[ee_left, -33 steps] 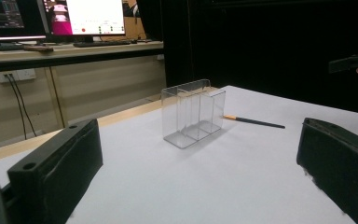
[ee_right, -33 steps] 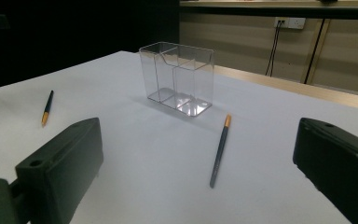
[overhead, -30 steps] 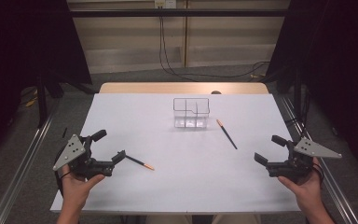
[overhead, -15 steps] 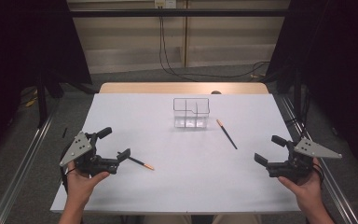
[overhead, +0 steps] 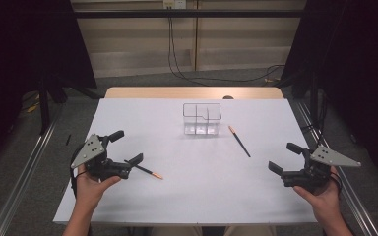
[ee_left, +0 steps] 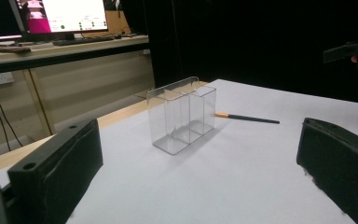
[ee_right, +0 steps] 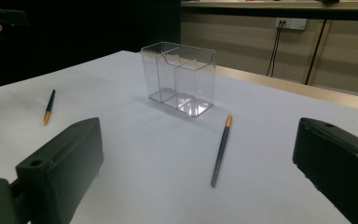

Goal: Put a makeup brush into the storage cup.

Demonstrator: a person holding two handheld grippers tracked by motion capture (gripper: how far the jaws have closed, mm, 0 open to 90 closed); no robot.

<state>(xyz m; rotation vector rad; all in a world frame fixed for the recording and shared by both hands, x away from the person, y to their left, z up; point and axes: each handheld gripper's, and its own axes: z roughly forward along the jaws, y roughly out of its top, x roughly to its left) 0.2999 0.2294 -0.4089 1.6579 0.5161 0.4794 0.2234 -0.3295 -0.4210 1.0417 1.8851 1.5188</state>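
Note:
A clear plastic box point(overhead: 202, 119) with several compartments stands at the table's far middle; it is also in the left gripper view point(ee_left: 182, 114) and the right gripper view point(ee_right: 179, 79). One dark pencil point(overhead: 239, 141) with an orange end lies just right of the box point(ee_left: 247, 117) point(ee_right: 221, 151). A second pencil point(overhead: 145, 170) lies near the left front point(ee_right: 49, 106), its dark end beside my left gripper's near jaw. My left gripper point(overhead: 126, 146) point(ee_left: 198, 177) is open and holds nothing. My right gripper point(overhead: 285, 157) point(ee_right: 196, 177) is open at the right front, well short of the pencil.
The white table point(overhead: 187, 196) has bare room across its front and middle. Metal rails point(overhead: 24, 172) run along both sides. A wooden strip point(overhead: 147, 92) borders the far edge, with cables on the floor beyond. The right gripper point(ee_left: 354, 51) shows far off in the left gripper view.
My left gripper has moved a little right and forward, closer to the near pencil. The right gripper, the box and both pencils have stayed put.

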